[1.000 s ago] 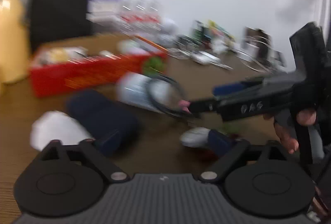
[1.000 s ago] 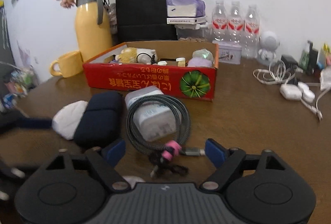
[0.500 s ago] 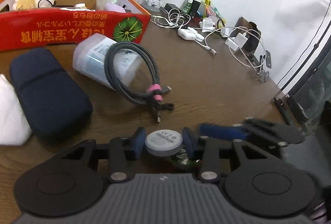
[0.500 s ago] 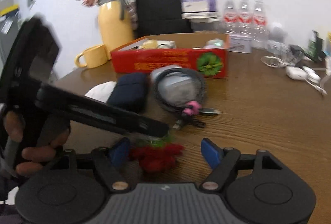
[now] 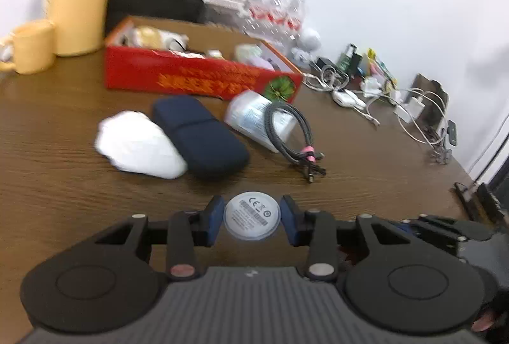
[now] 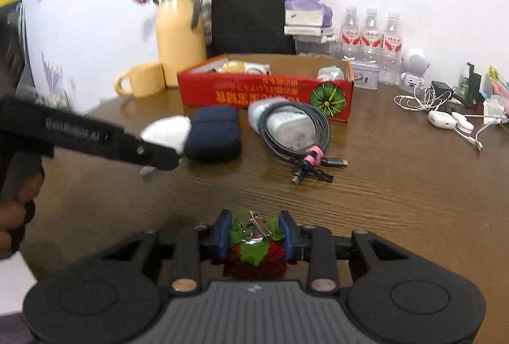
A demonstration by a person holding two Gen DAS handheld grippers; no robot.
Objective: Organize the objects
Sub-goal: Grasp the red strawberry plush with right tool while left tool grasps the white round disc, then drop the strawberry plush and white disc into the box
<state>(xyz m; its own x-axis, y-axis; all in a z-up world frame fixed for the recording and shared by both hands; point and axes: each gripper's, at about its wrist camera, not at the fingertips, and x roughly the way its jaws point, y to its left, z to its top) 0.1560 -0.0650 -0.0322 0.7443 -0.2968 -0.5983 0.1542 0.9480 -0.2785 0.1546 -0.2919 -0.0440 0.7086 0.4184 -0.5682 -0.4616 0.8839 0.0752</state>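
The left gripper [image 5: 253,218], at the bottom centre of the left wrist view, has its blue-padded jaws clamped on a small round white disc with a printed grey label [image 5: 252,219], held above the brown wood-grain table [image 5: 366,153]. The right gripper [image 6: 254,232], at the bottom centre of the right wrist view, is closing its blue pads on a red fabric flower with green leaves and a metal clip [image 6: 254,244], which sits between the jaws with both pads against it. In that view the left gripper's black body crosses the left side of the frame, with a person's hand [image 6: 12,216] on its handle at the left edge. Mid-frame on the table lie a white crumpled soft bundle [image 5: 140,148], a dark navy oval zip case [image 5: 198,137] touching it, and a clear plastic container lying on its side [image 5: 254,118] with a coiled grey braided cable bound by a pink tie [image 5: 292,134] resting over it. Behind them, toward the upper centre, stands an open red cardboard box with a green pumpkin print [image 6: 267,94], holding small items. To its left are a yellow mug [image 6: 140,85] and a tall yellow jug with dried flowers [image 6: 179,35]; a black paper bag [image 6: 253,16] stands behind the box.
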